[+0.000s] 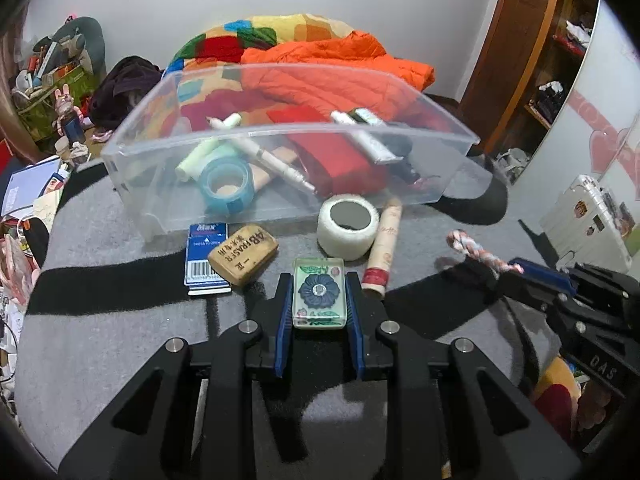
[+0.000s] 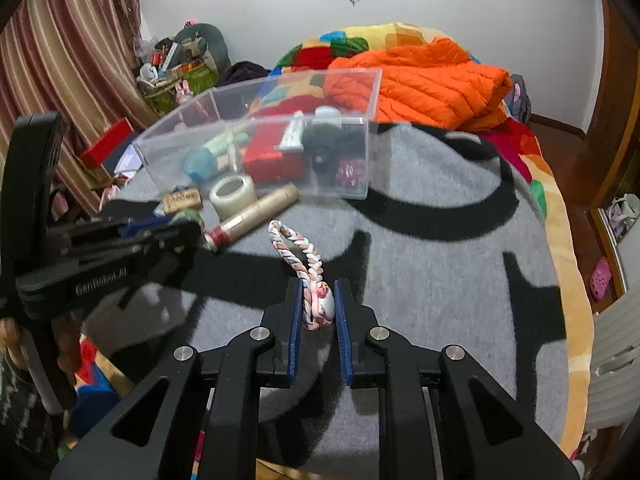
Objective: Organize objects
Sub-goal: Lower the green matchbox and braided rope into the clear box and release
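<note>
My left gripper (image 1: 319, 284) is shut on a clear tile with a blue flower (image 1: 319, 292), just above the grey blanket. My right gripper (image 2: 317, 292) is shut on a braided pastel cord (image 2: 298, 246), whose loop sticks out ahead; the cord also shows in the left wrist view (image 1: 480, 252). A clear plastic bin (image 1: 280, 136) stands ahead, holding blue tape (image 1: 227, 188), pens, tubes and a red box (image 1: 340, 156). In front of it lie a white tape roll (image 1: 347, 226), a paper tube (image 1: 384, 248), a tan eraser (image 1: 244, 256) and a blue staples box (image 1: 205, 260).
All this rests on a grey and black blanket (image 2: 440, 280) on a bed. An orange quilted jacket (image 2: 424, 80) and a colourful blanket lie behind the bin (image 2: 352, 92). Clutter fills the floor at the left. A wooden door (image 1: 516, 48) and shelves are at the right.
</note>
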`<state>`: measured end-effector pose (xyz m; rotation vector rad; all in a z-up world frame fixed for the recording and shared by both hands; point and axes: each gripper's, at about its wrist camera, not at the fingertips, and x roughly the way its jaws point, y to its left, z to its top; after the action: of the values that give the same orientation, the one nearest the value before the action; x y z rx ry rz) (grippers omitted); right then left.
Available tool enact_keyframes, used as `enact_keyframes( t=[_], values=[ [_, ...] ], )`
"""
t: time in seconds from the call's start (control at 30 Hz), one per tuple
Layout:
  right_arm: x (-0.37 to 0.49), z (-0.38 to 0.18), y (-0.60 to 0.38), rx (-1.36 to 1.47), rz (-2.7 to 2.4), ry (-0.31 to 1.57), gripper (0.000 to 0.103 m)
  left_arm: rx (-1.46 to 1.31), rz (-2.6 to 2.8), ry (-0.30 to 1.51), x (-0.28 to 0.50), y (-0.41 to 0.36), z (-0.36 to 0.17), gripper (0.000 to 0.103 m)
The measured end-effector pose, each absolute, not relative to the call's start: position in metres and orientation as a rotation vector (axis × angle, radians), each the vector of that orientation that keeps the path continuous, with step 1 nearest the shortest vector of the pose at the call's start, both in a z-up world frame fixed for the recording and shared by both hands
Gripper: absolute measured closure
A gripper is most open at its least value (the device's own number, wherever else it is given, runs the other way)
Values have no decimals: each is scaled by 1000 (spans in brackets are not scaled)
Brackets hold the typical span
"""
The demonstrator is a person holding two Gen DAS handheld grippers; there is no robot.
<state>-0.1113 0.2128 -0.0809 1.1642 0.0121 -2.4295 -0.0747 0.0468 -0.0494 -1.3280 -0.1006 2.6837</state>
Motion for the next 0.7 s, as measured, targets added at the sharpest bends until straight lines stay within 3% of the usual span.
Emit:
enact_keyframes(
  t=[0.7],
  values=[
    [-149, -6, 175, 899, -2503, 19, 89, -1095, 2798, -134, -77, 24, 18, 79]
  ],
)
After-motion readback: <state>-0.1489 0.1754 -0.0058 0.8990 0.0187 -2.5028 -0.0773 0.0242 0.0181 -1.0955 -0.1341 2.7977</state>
